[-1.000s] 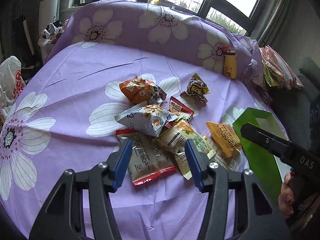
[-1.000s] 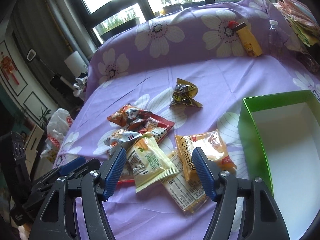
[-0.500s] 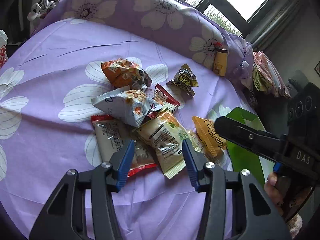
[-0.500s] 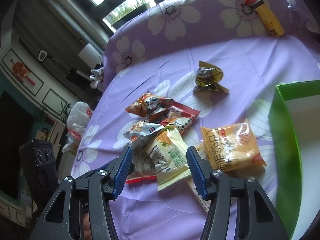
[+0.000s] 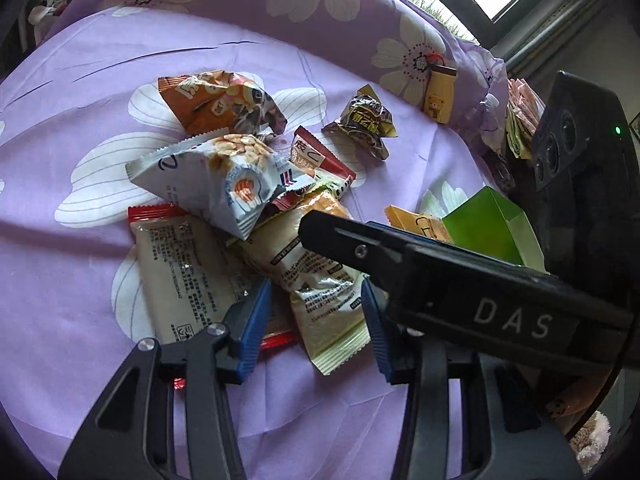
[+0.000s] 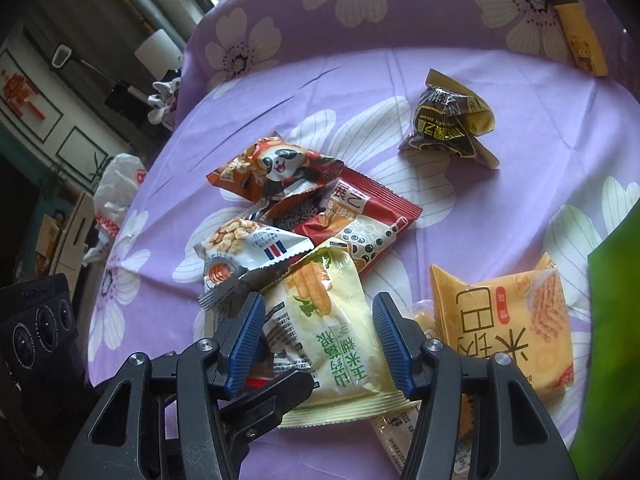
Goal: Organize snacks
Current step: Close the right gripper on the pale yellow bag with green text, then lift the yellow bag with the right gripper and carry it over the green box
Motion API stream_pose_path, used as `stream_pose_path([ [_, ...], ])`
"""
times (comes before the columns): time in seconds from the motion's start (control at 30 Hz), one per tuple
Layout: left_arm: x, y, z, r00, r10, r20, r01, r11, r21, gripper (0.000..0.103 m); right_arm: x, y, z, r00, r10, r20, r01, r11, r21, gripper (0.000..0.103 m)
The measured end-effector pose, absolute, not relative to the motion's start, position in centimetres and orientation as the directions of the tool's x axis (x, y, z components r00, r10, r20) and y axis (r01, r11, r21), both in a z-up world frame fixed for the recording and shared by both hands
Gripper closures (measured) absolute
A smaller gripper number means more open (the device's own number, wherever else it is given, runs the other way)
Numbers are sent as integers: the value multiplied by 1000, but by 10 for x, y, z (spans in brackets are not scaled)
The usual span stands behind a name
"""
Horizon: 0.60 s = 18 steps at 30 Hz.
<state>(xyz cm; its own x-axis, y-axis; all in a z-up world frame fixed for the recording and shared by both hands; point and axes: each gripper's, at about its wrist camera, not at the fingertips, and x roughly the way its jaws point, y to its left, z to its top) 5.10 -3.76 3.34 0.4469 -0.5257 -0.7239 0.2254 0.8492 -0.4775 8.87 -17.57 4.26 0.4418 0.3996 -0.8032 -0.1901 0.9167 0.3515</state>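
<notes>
Snacks lie heaped on the purple flowered bedsheet (image 6: 500, 208), and the pale yellow corn-stick packet (image 6: 332, 332) sits on top of the pile, between the spread blue pads of the right tool (image 6: 320, 344). That tool is released: both pads stand clear of the packet's long edges, with nothing gripped yet. The left tool (image 5: 316, 324) is also unclenched, hovering over the same packet from the other side, its left pad above the clear red-edged packet (image 5: 188, 276). The green box (image 5: 492, 232) stands just beside the pile on the right and is judged to be where the snacks are meant to go.

For a clean pick, the right tool is best lowered until the pads bracket the packet's middle, not its crimped end seal, and closed gently so the puffed contents are not crushed. The blue-and-white peanut packet (image 6: 248, 256) overlaps the upper corner, so a straight lift is advised to avoid dragging it. Since both tools crowd one packet, the left one is better drawn aside or turned to the clear packet. The orange cracker packet (image 6: 504, 324) nearby should be left undisturbed.
</notes>
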Motion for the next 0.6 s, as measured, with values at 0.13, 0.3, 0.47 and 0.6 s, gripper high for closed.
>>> stream_pose_path([
  [0.13, 54, -42, 25, 425, -543, -724, 239, 839, -489, 63, 85, -173, 42, 438, 403, -804, -213, 915, 342, 47],
  [0.3, 53, -37, 25, 453, -542, -708, 238, 839, -490, 74, 80, -174, 36, 435, 418, -797, -207, 908, 363, 65],
  [0.47, 46, -40, 33, 478, -545, -689, 280, 838, -468, 77, 72, -182, 36, 433, 476, -765, -187, 878, 440, 67],
  [0.6, 40, -47, 42, 480, -558, -677, 315, 830, -461, 77, 60, -186, 46, 464, 461, -757, -173, 885, 433, 66],
])
